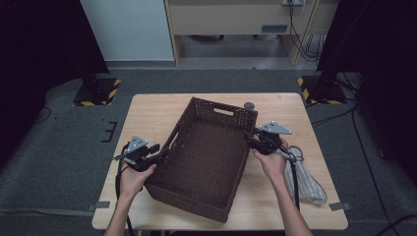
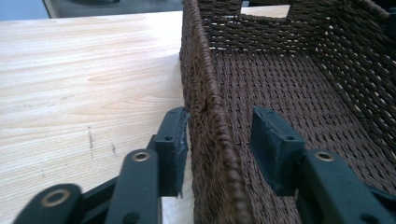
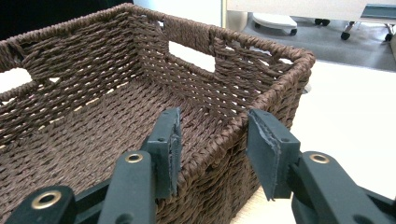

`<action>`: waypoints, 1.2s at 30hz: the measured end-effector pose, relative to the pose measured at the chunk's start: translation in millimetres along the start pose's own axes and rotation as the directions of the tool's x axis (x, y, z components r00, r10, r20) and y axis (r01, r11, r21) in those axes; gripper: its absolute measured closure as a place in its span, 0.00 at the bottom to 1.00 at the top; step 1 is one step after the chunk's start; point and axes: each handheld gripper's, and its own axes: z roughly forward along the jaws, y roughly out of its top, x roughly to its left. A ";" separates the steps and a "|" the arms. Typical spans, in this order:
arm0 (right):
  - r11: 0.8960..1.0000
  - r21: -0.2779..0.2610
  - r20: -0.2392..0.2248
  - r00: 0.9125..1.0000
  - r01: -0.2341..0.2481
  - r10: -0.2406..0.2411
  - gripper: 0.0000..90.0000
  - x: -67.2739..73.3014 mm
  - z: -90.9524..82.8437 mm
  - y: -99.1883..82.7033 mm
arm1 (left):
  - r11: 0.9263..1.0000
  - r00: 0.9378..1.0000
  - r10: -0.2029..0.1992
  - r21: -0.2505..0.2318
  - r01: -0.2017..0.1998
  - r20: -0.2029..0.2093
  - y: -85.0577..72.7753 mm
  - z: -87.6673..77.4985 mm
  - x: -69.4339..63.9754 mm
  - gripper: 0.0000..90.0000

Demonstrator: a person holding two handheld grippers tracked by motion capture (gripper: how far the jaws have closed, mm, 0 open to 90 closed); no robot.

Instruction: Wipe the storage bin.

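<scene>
A dark brown woven basket (image 1: pixel 223 109) stands empty and slightly askew on the wooden table (image 1: pixel 152 113). My left gripper (image 1: pixel 162 150) is at its left long wall. In the left gripper view the jaws (image 2: pixel 219 121) straddle that wall's rim (image 2: pixel 212 100): the outer pad (image 2: pixel 175 140) lies against the weave and the inner pad (image 2: pixel 273 144) stands clear of it. My right gripper (image 1: pixel 250 139) is at the opposite wall. In the right gripper view it (image 3: pixel 214 116) straddles the basket's rim (image 3: pixel 224 135) near a corner, with a gap at the outer pad (image 3: pixel 264 154).
A grey cloth bundle (image 1: pixel 307 182) lies on the table beside the person's right forearm. A small round disc (image 1: pixel 250 104) sits just beyond the basket's far corner. Bare wood shows left of the basket (image 2: pixel 84 84). Floor stands with striped bases flank the table.
</scene>
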 end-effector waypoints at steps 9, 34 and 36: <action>1.000 0.002 0.003 1.000 0.001 -0.001 0.63 0.5 -0.6 -0.1 | 0.998 0.997 0.055 0.043 -0.053 -0.049 -11.2 -16.4 -8.3 0.71; 0.999 -0.032 0.076 0.997 -0.009 0.011 0.56 -19.0 12.6 9.2 | 0.998 1.000 0.011 0.057 -0.010 -0.021 -10.4 -18.6 12.1 0.72; 0.999 -0.031 0.071 0.997 -0.011 0.014 0.55 -20.1 14.8 8.4 | 0.998 1.000 0.005 0.057 -0.004 -0.016 -9.5 -18.8 13.0 0.72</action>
